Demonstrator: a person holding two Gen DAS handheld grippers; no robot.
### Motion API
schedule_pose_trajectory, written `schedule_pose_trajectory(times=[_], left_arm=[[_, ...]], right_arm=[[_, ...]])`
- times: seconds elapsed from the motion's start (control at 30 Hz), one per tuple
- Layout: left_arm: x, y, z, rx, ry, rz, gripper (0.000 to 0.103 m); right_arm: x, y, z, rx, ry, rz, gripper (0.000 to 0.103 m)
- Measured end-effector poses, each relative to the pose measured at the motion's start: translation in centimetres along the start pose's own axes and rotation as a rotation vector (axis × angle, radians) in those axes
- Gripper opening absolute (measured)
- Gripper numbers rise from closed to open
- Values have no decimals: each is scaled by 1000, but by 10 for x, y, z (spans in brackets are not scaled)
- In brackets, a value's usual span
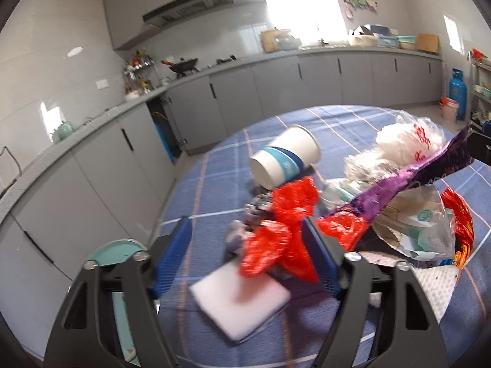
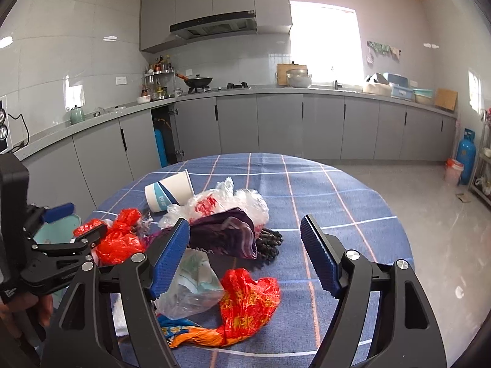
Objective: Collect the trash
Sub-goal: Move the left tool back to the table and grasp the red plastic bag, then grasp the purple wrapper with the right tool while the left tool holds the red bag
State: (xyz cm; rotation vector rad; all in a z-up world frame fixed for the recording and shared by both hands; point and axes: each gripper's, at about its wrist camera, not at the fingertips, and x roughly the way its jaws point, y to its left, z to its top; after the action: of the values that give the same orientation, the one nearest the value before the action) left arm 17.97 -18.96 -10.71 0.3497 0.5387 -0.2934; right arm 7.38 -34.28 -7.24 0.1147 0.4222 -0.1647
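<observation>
A heap of crumpled trash lies on a round table (image 2: 337,190) draped in a blue checked cloth with thin white and pink lines. The left gripper (image 1: 245,245) has its ribbed blue pads spread wide, and a crinkly red plastic bag (image 1: 276,245) sits between them; whether the pads touch it cannot be told. In front of that bag lies a flat white foam-like square (image 1: 242,300), and behind it a paper cup (image 1: 285,161) with a blue band is tipped on its side. A glossy purple wrapper (image 1: 399,184) stretches across clear, wrinkled plastic bags (image 1: 405,144) printed with red characters. The right gripper (image 2: 245,251) hangs released over the pile, its jaws apart around nothing, above a clear bag (image 2: 190,285) and a shiny red-and-gold foil wrapper (image 2: 248,297). A pale green round object (image 1: 119,251) shows beside the table's edge. Behind runs a grey kitchen counter (image 2: 276,92) with flat grey cabinets, a black wok (image 2: 199,81), a range hood (image 2: 214,26), white wall tiles, a bright window and a blue gas cylinder (image 2: 465,153).
</observation>
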Motion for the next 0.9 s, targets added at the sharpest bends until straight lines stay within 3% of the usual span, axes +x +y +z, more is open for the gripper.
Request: schedule_pose_trajectory(times=[0.07, 0.1, 0.13, 0.2, 0.47, 0.7, 0.9], left_arm=[[4, -2, -2, 7, 15, -31, 43], [5, -4, -2, 11, 20, -46, 22], [5, -5, -3, 16, 27, -56, 12], [2, -6, -3, 20, 18, -58, 8], [-40, 4, 11, 5, -100, -63, 6], [-73, 25, 21, -24, -200, 9, 6], [-69, 41, 9, -46, -175, 76, 6]], right_arm=[[2, -1, -1, 7, 4, 5, 75], [3, -2, -2, 13, 7, 9, 75], [3, -3, -3, 16, 9, 12, 75], [4, -3, -4, 18, 11, 15, 75], [8, 2, 0, 16, 6, 32, 75], [17, -3, -1, 39, 28, 61, 75], [27, -8, -1, 59, 45, 98, 74]])
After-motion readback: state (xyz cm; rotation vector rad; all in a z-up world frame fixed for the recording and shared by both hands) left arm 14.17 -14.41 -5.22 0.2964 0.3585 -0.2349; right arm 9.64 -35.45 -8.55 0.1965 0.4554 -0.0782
